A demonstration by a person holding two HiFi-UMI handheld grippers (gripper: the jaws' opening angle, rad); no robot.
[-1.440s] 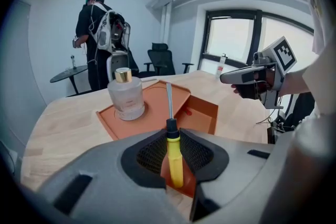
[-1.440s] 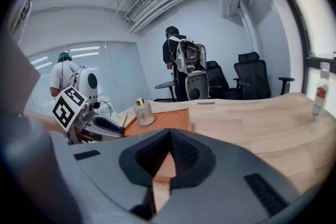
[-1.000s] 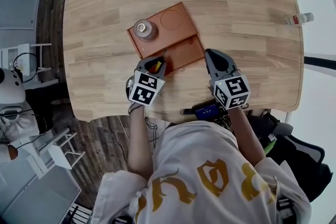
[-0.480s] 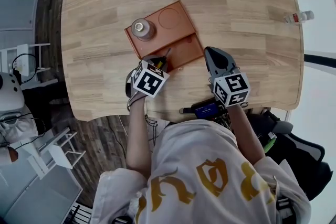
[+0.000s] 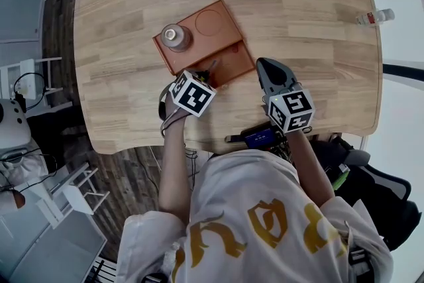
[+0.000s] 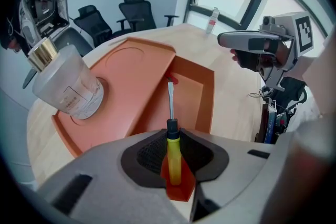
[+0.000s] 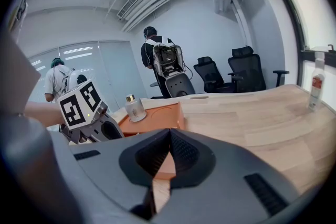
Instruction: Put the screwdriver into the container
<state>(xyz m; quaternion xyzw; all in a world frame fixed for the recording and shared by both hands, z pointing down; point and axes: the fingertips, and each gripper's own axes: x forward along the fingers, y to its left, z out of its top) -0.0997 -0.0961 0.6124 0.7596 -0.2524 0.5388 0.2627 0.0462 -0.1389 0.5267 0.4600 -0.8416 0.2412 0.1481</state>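
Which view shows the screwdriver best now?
The left gripper view: the screwdriver shows nearly whole, yellow handle clamped in the left gripper, blade over the orange tray's recess. The head view catches only a bit of its shaft; the right gripper view misses it.

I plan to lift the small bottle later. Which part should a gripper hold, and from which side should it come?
Likely the bottle by its clear round body, below the gold cap, coming level over the left edge of the tray: it stands upright near that edge.
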